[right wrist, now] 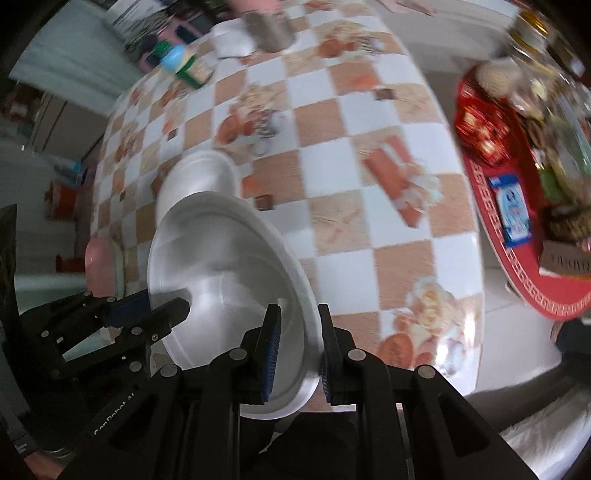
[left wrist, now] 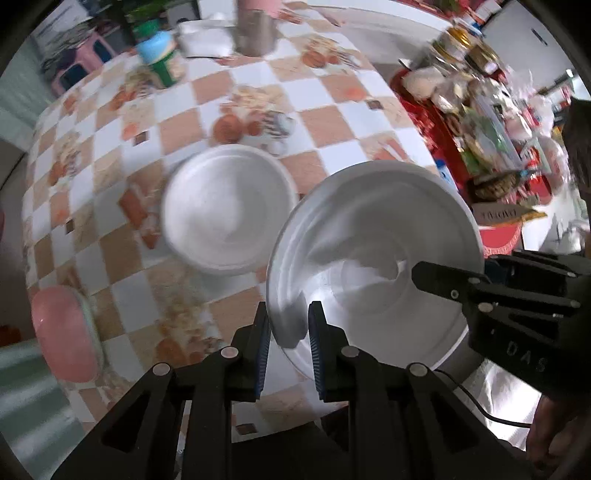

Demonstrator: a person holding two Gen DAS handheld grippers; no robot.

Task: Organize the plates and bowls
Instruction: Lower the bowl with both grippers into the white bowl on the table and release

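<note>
A large white bowl (left wrist: 376, 236) is held tilted above the checkered table, between both grippers. My left gripper (left wrist: 288, 332) is shut on its near rim. My right gripper (right wrist: 297, 350) is shut on the opposite rim, and the bowl also shows in the right wrist view (right wrist: 221, 258). A second white bowl (left wrist: 229, 206) rests on the table to the left, seen partly behind the held one in the right wrist view (right wrist: 195, 177). A pink bowl (left wrist: 62, 332) with a pale green rim lies at the table's left edge.
A metal cup (left wrist: 255, 29), a blue-capped green bottle (left wrist: 162, 59) and white paper (left wrist: 207, 40) stand at the table's far side. A red round table (right wrist: 517, 236) piled with packets stands to the right.
</note>
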